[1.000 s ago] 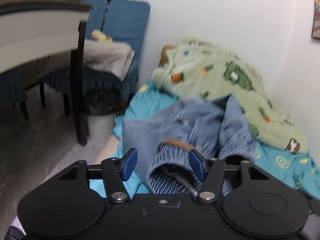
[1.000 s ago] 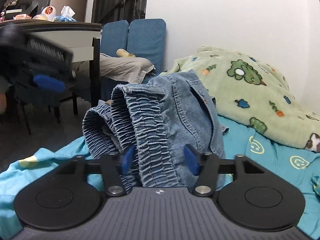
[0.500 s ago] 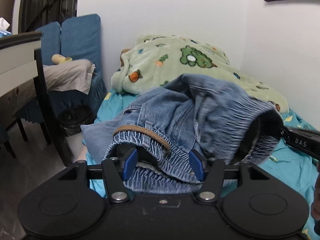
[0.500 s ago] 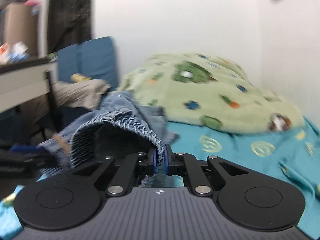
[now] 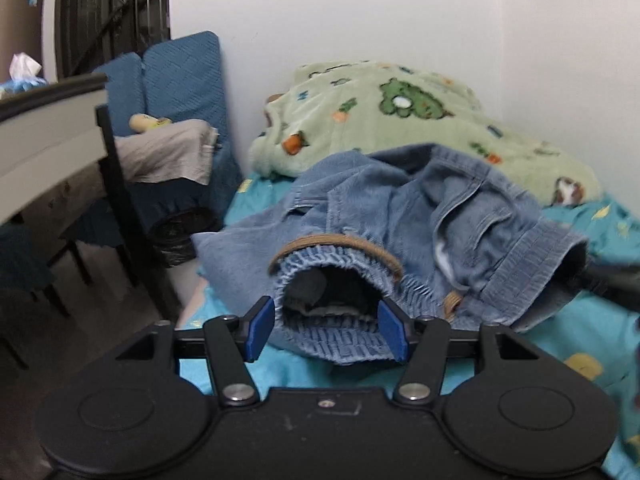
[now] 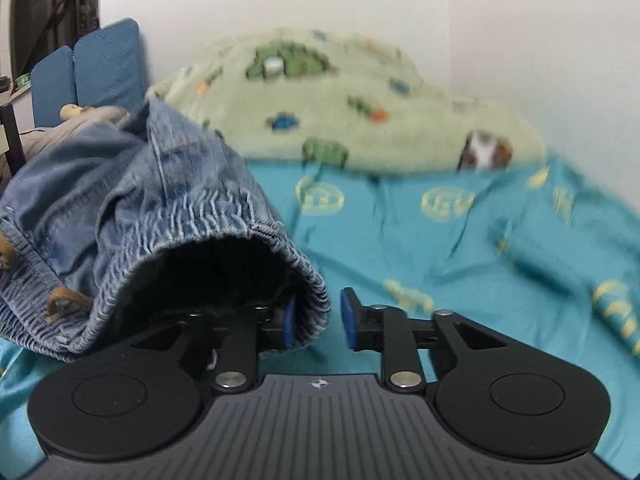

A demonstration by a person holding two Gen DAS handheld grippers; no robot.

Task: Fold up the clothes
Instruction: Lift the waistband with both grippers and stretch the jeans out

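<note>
Left-wrist view: denim garment (image 5: 400, 216), crumpled in a heap on teal bedsheet (image 5: 600, 236), green fleece blanket (image 5: 400, 120) at far side. Left gripper (image 5: 326, 330): jaws wide, elastic waistband lying between them, apparently unpinched. Right gripper (image 6: 316, 322): jaws opening, waistband edge draped over the left pad, not clamped. Progress: no fold visible; spreading flat and all folding remain.

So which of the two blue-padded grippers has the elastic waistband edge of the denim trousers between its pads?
The right gripper; its opening pads straddle the waistband edge.
</note>
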